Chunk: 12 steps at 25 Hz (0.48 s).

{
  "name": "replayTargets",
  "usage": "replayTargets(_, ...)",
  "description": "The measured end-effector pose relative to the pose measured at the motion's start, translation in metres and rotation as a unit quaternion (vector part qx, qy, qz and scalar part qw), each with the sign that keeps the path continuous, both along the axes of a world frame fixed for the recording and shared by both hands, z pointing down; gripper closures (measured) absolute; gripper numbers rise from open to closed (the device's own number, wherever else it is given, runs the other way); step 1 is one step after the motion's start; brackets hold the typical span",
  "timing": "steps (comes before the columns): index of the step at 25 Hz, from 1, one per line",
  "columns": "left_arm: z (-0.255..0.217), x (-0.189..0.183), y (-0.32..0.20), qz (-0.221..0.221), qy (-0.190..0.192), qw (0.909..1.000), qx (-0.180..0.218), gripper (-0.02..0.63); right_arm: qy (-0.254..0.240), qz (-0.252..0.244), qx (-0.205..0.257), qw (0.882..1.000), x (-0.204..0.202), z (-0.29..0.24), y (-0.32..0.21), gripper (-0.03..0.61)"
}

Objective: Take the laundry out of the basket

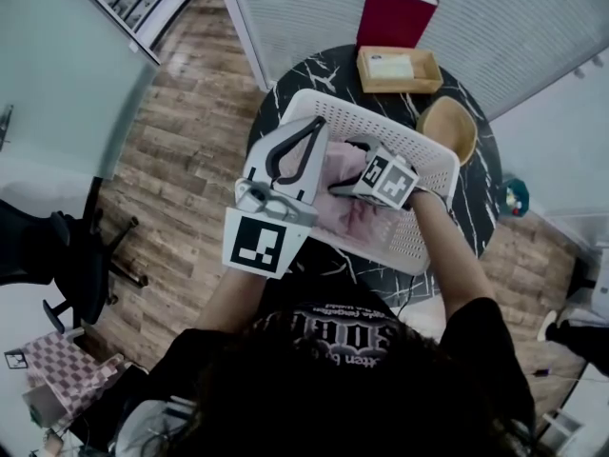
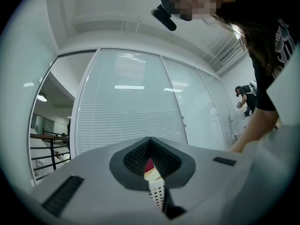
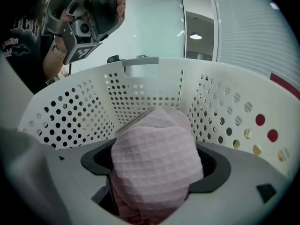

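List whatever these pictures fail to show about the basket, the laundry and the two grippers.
- Floor of the basket, and any laundry lower down: head view, covered by the left gripper, the right gripper and the pink cloth.
- Right gripper's jaw tips: right gripper view, buried in the pink cloth.
- Basket contents: left gripper view, only a sliver shows between its jaws.
- Print on the card in the wooden tray: head view, too small.

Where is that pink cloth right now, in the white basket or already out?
In: the right claw grips the pink waffle cloth inside the basket, whose perforated walls rise around it.
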State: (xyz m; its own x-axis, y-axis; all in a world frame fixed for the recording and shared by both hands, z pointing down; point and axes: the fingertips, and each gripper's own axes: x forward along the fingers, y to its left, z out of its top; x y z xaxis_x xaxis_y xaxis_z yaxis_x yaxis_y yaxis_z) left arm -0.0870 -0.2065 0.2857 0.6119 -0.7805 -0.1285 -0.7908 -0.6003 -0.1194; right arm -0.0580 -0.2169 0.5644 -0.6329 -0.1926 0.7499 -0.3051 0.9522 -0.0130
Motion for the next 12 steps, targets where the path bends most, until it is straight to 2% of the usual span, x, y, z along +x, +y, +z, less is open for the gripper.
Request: replayTargets(12, 0.004, 0.003, -0.002, 0.008, -0.006, 0.9999, -0.001, 0.614, 0.026, 0.019, -0.038, 0.999, 0.004, 0.032, -0.003, 0.137)
